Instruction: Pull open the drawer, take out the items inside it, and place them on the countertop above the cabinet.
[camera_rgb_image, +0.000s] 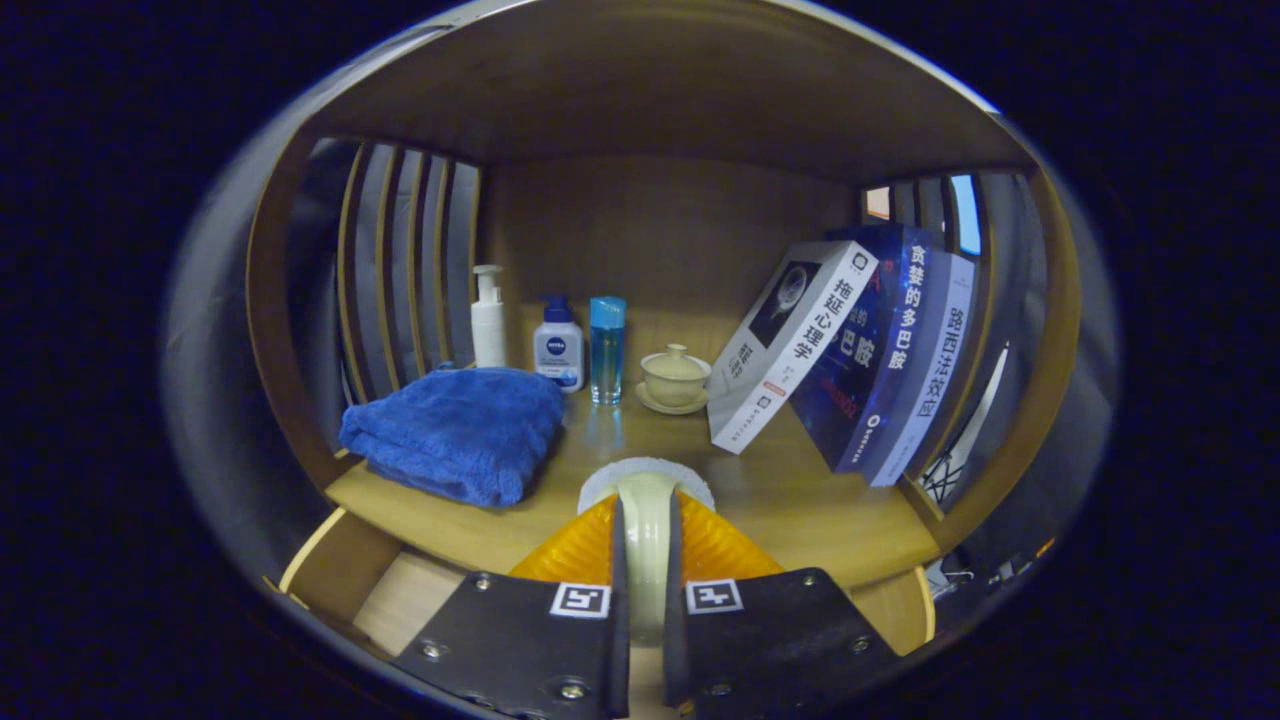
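Note:
My gripper (647, 515) is shut on a pale cream ceramic piece (646, 475) with a round whitish rim, clamped edge-on between both fingers. It hangs at the front edge of the wooden countertop (800, 500), between the blue towel and the books. Below the countertop edge, the open drawer (395, 600) shows its light wooden bottom and side wall under my fingers. What else lies in the drawer is hidden by the gripper.
On the countertop lie a folded blue towel (455, 432), a white pump bottle (488, 318), a white-and-blue lotion bottle (558, 345), a blue glass bottle (606, 350), a lidded cream teacup on a saucer (675, 380) and three leaning books (850, 350). Slatted sides and a wooden top enclose the shelf.

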